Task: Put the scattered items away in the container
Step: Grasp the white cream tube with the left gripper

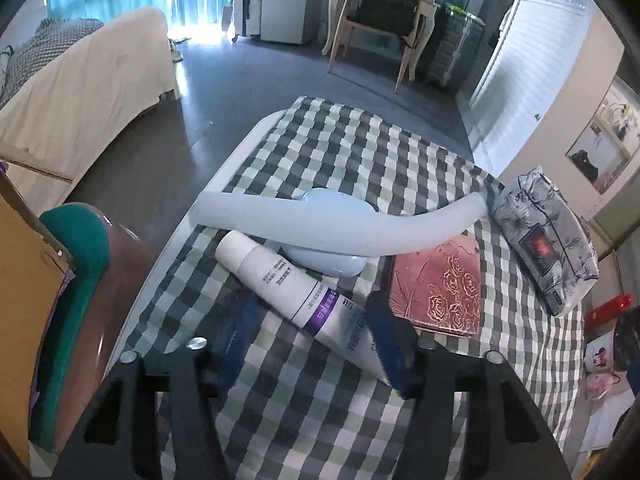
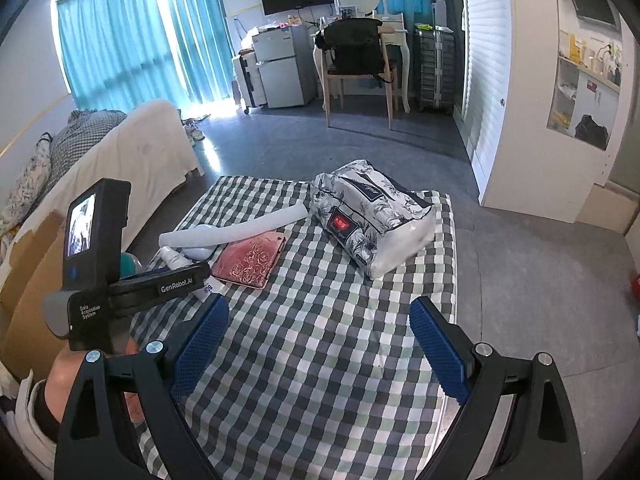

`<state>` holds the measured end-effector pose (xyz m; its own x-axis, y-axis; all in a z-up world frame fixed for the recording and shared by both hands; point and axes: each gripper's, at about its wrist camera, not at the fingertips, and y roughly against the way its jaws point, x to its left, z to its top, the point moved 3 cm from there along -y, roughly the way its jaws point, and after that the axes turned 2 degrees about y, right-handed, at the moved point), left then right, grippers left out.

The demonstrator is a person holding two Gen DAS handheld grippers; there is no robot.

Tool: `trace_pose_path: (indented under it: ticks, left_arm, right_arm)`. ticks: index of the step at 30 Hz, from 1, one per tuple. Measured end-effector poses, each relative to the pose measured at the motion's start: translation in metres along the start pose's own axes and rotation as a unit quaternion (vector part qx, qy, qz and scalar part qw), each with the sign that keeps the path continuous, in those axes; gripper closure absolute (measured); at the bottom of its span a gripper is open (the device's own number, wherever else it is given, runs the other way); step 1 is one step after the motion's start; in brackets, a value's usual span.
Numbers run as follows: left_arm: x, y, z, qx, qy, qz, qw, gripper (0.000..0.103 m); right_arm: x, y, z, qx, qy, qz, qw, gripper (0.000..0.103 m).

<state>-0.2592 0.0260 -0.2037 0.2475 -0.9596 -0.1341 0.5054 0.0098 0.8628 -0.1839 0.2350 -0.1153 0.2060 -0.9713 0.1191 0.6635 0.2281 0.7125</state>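
Observation:
My left gripper point(image 1: 314, 336) points down at a white tube with a purple band point(image 1: 296, 292) lying slantwise on the checked cloth point(image 1: 360, 152). The tube's flat end lies between the blue pads. The right pad point(image 1: 388, 340) is at the tube, while the left pad point(image 1: 240, 328) stands apart from it. Beyond the tube, a long translucent white roll point(image 1: 340, 224) rests across a pale blue oval object point(image 1: 332, 260). A pink rose-patterned notebook point(image 1: 436, 284) and a floral soft pack point(image 1: 548, 240) lie to the right. My right gripper point(image 2: 320, 346) hangs open and empty over the cloth.
A cardboard box point(image 2: 32, 280) stands at the table's left, with a teal and brown object point(image 1: 76, 248) beside it. A white-covered sofa point(image 2: 132, 152) lies further left. The left device's black housing point(image 2: 100, 264) and a hand point(image 2: 60, 376) fill the right wrist view's lower left.

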Motion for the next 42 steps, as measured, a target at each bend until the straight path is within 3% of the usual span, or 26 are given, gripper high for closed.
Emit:
trace_pose_path:
  ticks: [8, 23, 28, 42]
  left_arm:
    - [0.004, 0.006, -0.004, 0.001, 0.001, -0.031, 0.9995, 0.075]
    - [0.02, 0.039, -0.005, -0.002, -0.019, -0.076, 0.9969, 0.095]
    - [0.021, 0.054, -0.016, 0.002, -0.046, -0.089, 0.995, 0.097]
    - [0.012, 0.02, -0.028, 0.025, -0.087, -0.063, 0.9939, 0.094]
  right_arm:
    - [0.004, -0.001, 0.0, 0.003, 0.0, 0.008, 1.0, 0.011]
    - [0.02, -0.009, 0.003, 0.014, 0.001, 0.027, 1.0, 0.011]
    - [0.023, -0.014, 0.003, 0.022, -0.003, 0.027, 0.999, 0.011]
    - [0.038, -0.019, 0.004, 0.029, 0.001, 0.024, 0.999, 0.011]
